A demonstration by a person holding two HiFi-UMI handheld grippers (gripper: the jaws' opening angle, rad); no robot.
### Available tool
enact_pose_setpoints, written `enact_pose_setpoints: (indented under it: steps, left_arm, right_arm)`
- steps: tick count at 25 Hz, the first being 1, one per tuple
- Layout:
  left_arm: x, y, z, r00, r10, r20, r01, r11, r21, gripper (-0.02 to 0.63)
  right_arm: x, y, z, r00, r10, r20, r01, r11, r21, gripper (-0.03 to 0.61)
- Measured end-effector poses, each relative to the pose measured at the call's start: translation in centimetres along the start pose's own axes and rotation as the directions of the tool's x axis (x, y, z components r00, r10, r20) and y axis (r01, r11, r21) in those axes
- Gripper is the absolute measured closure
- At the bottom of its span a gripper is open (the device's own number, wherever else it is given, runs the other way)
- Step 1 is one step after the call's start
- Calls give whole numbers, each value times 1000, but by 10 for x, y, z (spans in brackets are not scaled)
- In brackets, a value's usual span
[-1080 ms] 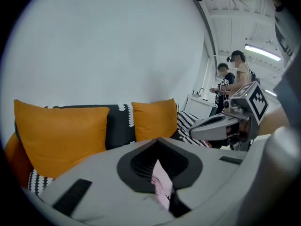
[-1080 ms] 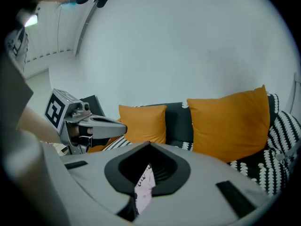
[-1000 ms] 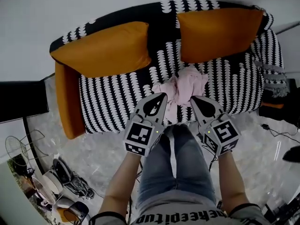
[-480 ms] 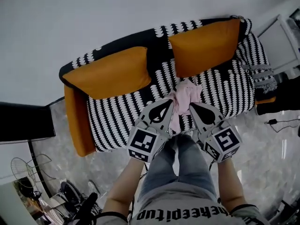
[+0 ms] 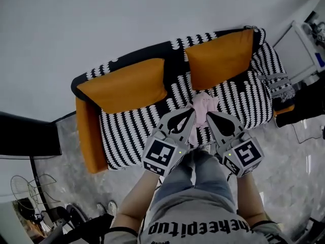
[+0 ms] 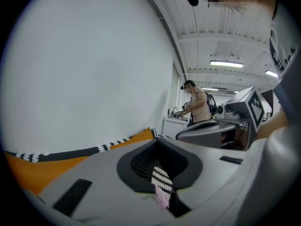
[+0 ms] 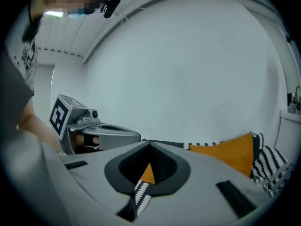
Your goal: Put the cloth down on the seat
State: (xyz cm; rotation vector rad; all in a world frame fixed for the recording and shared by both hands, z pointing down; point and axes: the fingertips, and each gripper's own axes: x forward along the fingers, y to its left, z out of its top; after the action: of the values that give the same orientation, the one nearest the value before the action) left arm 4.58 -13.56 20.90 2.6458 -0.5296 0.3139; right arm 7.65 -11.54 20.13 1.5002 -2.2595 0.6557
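left claw [image 5: 190,113] and right claw [image 5: 209,116] raised up away from pink cloth [image 5: 204,104], sofa [image 5: 127,136] farther below

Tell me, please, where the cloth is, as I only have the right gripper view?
Observer: The pink cloth lies bunched on the striped seat, in front of the orange cushion on the person's right.
Operator: Is the left gripper holding any of it?
Observer: No, the left gripper is shut with nothing between its jaws.
Operator: Is there just that one cushion?
Observer: No, a second orange cushion leans on the backrest further left.
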Motion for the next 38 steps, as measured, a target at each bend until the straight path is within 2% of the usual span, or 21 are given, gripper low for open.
enact_pose_setpoints:
  steps: [13, 38]
  left_arm:
    - [-27, -1, 42, 994, -30, 107, 25, 999, 41, 597]
    - [-42, 7, 51, 992, -16, 128, 10, 999, 48, 597]
  right_arm:
    - [0, 24, 40, 997, -4, 71, 9, 998, -68, 580]
    - [11, 44, 57, 995, 37, 89, -28, 995, -101, 580]
